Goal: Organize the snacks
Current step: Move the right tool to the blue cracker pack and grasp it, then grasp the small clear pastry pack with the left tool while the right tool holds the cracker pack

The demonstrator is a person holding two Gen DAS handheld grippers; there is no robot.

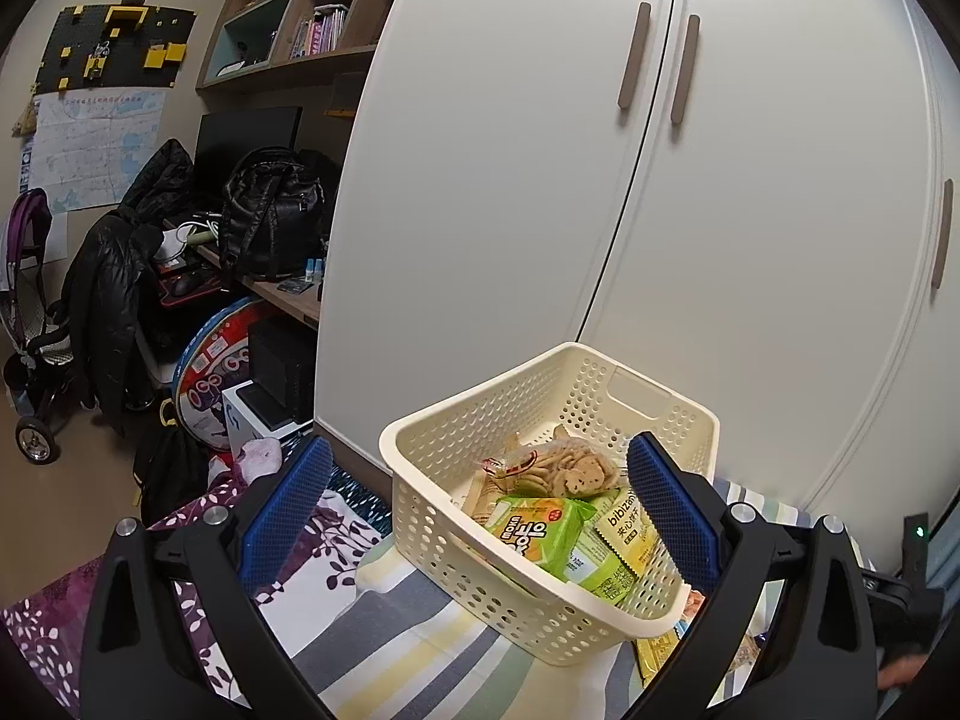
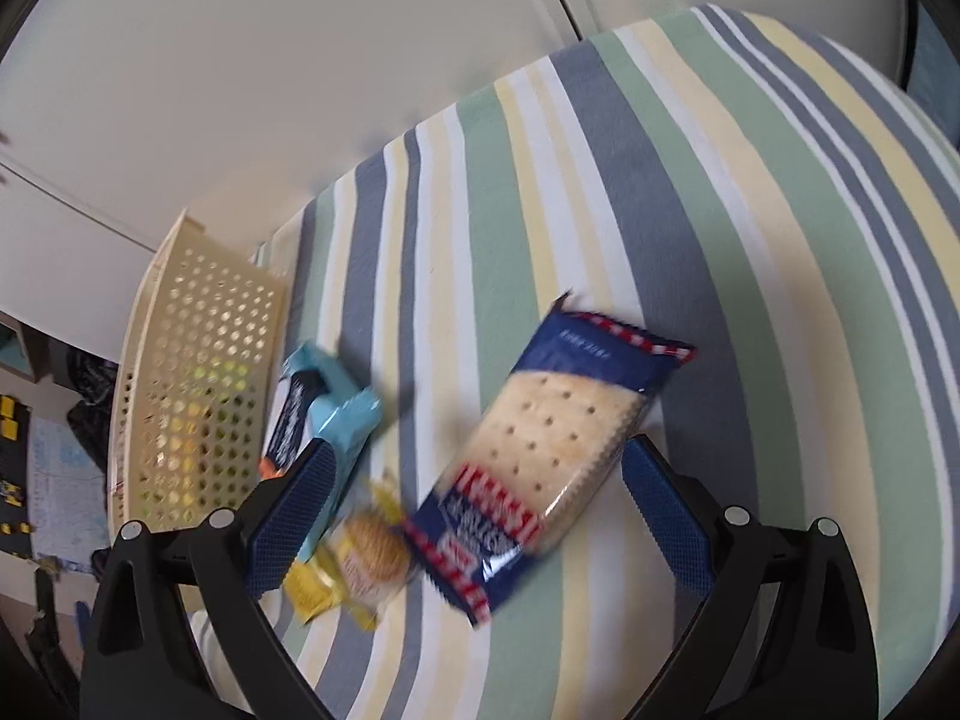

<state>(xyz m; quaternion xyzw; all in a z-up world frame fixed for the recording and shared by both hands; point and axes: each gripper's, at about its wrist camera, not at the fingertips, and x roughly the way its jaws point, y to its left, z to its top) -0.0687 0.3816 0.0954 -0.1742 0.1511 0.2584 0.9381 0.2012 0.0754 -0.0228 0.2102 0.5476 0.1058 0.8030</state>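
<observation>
A cream perforated basket sits on the striped bedsheet, holding a clear bag of cookies, a green snack pack and a yellow-green packet. My left gripper is open, its blue pads straddling the basket's near left corner with nothing gripped. In the right wrist view a blue cracker pack lies on the sheet between the pads of my open right gripper, not gripped. A light blue packet and a yellow biscuit packet lie beside it, right of the basket.
White wardrobe doors stand right behind the bed. A floral blanket lies left of the basket. A cluttered desk with a black backpack, a stroller and shelves fill the far left. The striped sheet spreads to the right.
</observation>
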